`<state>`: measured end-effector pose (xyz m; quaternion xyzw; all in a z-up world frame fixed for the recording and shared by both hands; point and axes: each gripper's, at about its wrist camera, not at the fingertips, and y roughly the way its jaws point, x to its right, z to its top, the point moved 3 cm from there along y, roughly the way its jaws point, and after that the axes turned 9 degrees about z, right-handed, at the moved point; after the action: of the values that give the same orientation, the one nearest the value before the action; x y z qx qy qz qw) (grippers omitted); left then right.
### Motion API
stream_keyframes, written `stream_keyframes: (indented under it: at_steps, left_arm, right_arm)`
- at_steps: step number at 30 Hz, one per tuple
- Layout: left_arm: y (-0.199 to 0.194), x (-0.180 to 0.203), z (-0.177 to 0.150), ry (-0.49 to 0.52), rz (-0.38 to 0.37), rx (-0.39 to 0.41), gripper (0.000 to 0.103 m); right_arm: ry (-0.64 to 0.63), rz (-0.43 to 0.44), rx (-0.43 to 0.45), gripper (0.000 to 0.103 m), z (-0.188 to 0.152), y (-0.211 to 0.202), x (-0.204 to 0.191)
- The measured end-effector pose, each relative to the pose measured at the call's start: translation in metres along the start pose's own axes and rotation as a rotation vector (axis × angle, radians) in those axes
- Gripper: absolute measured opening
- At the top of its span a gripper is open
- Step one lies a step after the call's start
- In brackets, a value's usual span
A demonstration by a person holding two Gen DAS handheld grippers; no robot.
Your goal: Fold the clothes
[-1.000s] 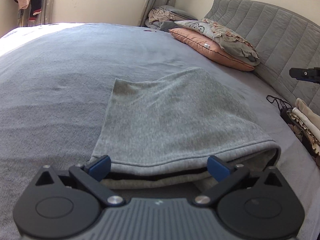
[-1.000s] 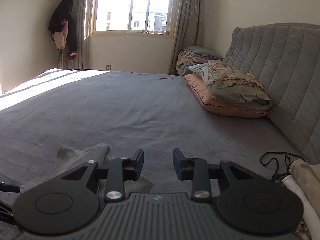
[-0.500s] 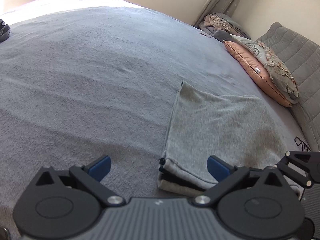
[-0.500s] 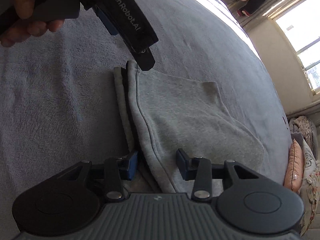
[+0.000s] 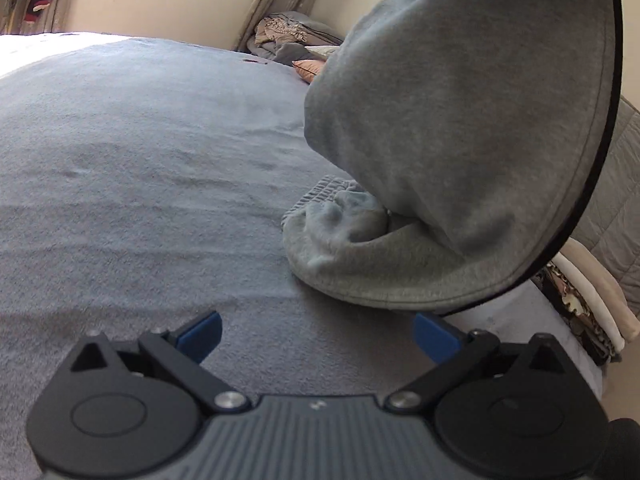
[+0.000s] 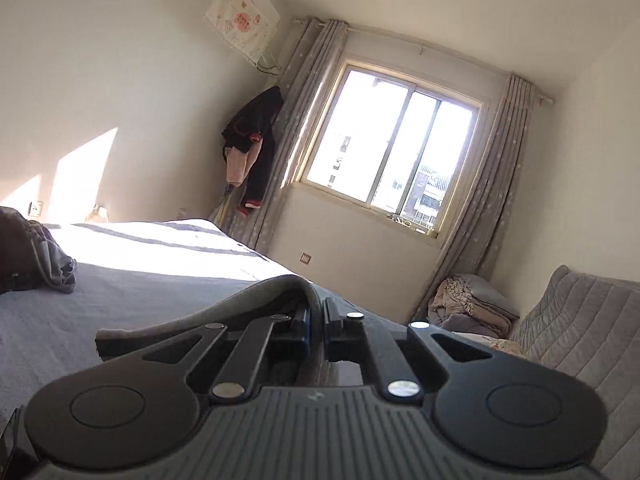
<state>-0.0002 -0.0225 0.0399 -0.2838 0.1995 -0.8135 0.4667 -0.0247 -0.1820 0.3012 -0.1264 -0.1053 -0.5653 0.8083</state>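
My right hand-held gripper (image 6: 317, 326) has just been closing and now pinches the dark-trimmed hem of the grey garment (image 5: 460, 120) between its blue pads, pointing about level toward the window (image 6: 390, 160) at twelve o'clock. My left hand-held gripper (image 5: 316, 336) stands wide open with nothing between its fingers, tilted down over the grey bed (image 5: 140, 160). From there the garment hangs at one to two o'clock, its upper part raised and its lower folds bunched on the bed, with a stack of folded clothes (image 5: 588, 312) at three o'clock near the headboard (image 5: 624, 200).
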Motion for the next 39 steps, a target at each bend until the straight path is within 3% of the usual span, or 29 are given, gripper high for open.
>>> stream_keyframes:
  at_steps: [4,8,13,16,19,22,23,25,30,32,34,37,39]
  left_arm:
    - [-0.002,0.021,-0.003,-0.025,-0.023,0.079,0.103]
    - [-0.002,0.028,0.004,0.099,0.107,0.198,0.103]
    - [-0.025,-0.032,0.028,-0.148,0.114,0.25,0.103]
    - [-0.037,-0.058,0.037,-0.178,0.088,0.194,0.103]
    - [-0.036,-0.055,0.038,-0.105,0.101,0.202,0.103]
    - [-0.01,-0.018,0.024,0.107,0.095,0.129,0.103]
    - [-0.001,-0.002,0.016,0.198,0.08,0.117,0.103]
    - [0.012,0.026,0.0,0.349,0.053,0.106,0.103]
    - [0.028,0.051,-0.004,0.383,0.013,0.15,0.103]
    - [0.032,0.055,-0.003,0.375,0.007,0.164,0.091]
    - [0.032,0.052,0.002,0.34,0.007,0.147,0.047]
    - [0.023,0.034,0.018,0.184,-0.009,0.155,0.031]
    - [0.011,0.02,0.031,0.071,-0.022,0.186,0.026]
  right_arm:
    - [-0.025,-0.029,0.097,0.006,0.053,-0.035,0.004]
    - [-0.05,-0.025,0.143,0.005,0.101,-0.049,0.011]
    - [-0.026,-0.046,0.191,0.005,0.142,-0.074,0.046]
    - [0.012,-0.111,0.212,0.004,0.152,-0.087,0.08]
    - [0.161,-0.174,0.187,0.005,0.115,-0.108,0.129]
    - [0.342,-0.225,0.082,0.005,0.04,-0.128,0.168]
    - [0.393,-0.258,0.02,0.005,0.001,-0.133,0.179]
    - [0.447,-0.303,-0.062,0.005,-0.048,-0.143,0.186]
    - [0.599,-0.429,-0.228,0.005,-0.144,-0.162,0.206]
    - [0.681,-0.462,-0.283,0.005,-0.184,-0.171,0.226]
    - [0.724,-0.489,-0.31,0.005,-0.224,-0.184,0.221]
    - [0.704,-0.486,-0.277,0.005,-0.235,-0.194,0.232]
    - [0.687,-0.462,-0.231,0.005,-0.211,-0.189,0.23]
